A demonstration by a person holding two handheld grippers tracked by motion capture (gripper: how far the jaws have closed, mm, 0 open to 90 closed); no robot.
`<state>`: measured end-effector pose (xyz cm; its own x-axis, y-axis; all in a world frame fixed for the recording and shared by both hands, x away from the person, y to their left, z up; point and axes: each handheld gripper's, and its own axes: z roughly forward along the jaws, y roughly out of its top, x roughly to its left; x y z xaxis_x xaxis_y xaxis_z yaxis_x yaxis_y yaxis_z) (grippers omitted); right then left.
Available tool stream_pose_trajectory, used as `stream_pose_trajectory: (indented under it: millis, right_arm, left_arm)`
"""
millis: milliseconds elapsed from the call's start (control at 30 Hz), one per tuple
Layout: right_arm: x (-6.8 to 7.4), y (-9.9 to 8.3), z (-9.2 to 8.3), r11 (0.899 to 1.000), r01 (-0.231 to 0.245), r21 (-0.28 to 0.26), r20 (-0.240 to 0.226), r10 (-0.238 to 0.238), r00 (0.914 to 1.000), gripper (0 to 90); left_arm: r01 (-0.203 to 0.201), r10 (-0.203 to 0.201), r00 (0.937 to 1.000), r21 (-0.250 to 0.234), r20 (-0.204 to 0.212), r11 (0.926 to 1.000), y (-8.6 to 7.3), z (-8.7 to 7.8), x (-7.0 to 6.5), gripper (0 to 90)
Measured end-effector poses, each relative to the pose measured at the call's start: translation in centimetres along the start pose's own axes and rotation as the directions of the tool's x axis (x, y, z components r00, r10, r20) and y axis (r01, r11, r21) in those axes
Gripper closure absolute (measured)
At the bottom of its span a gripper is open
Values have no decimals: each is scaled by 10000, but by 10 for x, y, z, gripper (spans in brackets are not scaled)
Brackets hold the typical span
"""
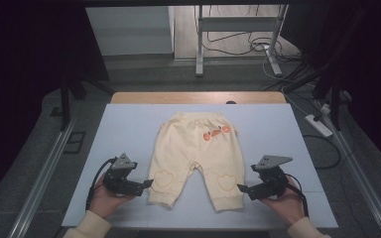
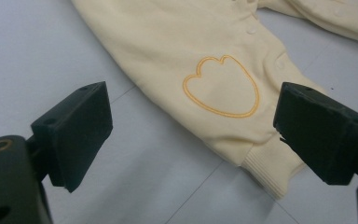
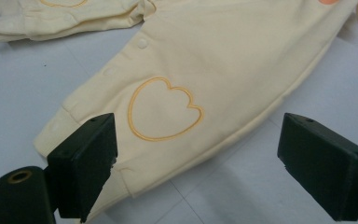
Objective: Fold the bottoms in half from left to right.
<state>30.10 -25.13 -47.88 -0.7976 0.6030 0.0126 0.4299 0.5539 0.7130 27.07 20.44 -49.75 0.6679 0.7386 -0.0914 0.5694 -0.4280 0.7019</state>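
1. The bench (image 1: 129, 129), covered by a pale sheet, carried the whole job; its bare surface around the trousers left both hands room to come in from the near edge.

2. The cream baby trousers (image 1: 193, 148) lay flat near the middle of the bench, waistband toward the far edge and both legs spread toward the person, probably so that each cuff could be reached by its own tool.

3. The left gripper (image 1: 146, 184) sat just beside the outer edge of the trousers' left leg, low over the bench. In the left gripper view its fingers (image 2: 79, 126) stood wide apart, with the leg's ribbed cuff (image 2: 268, 170) lying between them, ungripped. That looked like a lined-up approach.

4. The right gripper (image 1: 242, 188) mirrored it just outside the trousers' right leg. Its fingers (image 3: 86, 158) were likewise spread, with the hem lying between them and nothing clamped.

5. A stitched heart outline (image 3: 163, 109) marked each leg near the cuff, and a small orange patch (image 1: 215, 133) sat near the trousers' waistband.
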Motion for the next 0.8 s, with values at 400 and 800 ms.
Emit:
stream_pose_trajectory:
  millis: [400,800]
  right_arm:
    - [14,11,11,9997,225,-50,-483,-227,9986,123]
    - [28,22,27,9990,441,-74,-897,-446,9950,124]
  left_arm:
    - [243,-243,9997,-160,-12,9996,-2,-2,5,114]
    - [228,-228,9997,-152,36,9996,-3,-1,3,114]
